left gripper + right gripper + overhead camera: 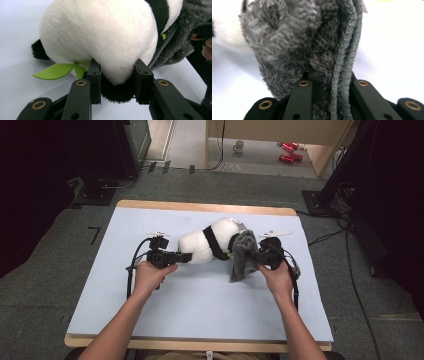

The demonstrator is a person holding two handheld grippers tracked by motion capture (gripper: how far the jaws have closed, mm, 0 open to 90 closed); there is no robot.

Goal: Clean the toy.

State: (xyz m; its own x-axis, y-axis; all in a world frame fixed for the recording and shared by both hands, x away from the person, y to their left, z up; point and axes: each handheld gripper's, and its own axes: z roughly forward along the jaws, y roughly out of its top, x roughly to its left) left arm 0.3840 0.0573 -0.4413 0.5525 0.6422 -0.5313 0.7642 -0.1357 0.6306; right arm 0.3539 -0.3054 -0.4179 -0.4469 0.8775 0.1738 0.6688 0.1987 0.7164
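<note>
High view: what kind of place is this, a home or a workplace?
Probably a lab or workshop, not a home. The table has a plain pale sheet and stands on grey carpet, cables run across the floor, and dark equipment stands are behind it.

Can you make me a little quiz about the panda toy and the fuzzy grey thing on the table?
1. True or false: the left gripper is clamped on the plush panda.
2. What does the right gripper pinch? A) a green leaf B) the fuzzy grey cloth C) a cup
3. What colour is the felt leaf beside the panda?

Key: 1 true; 2 B; 3 green.
</note>
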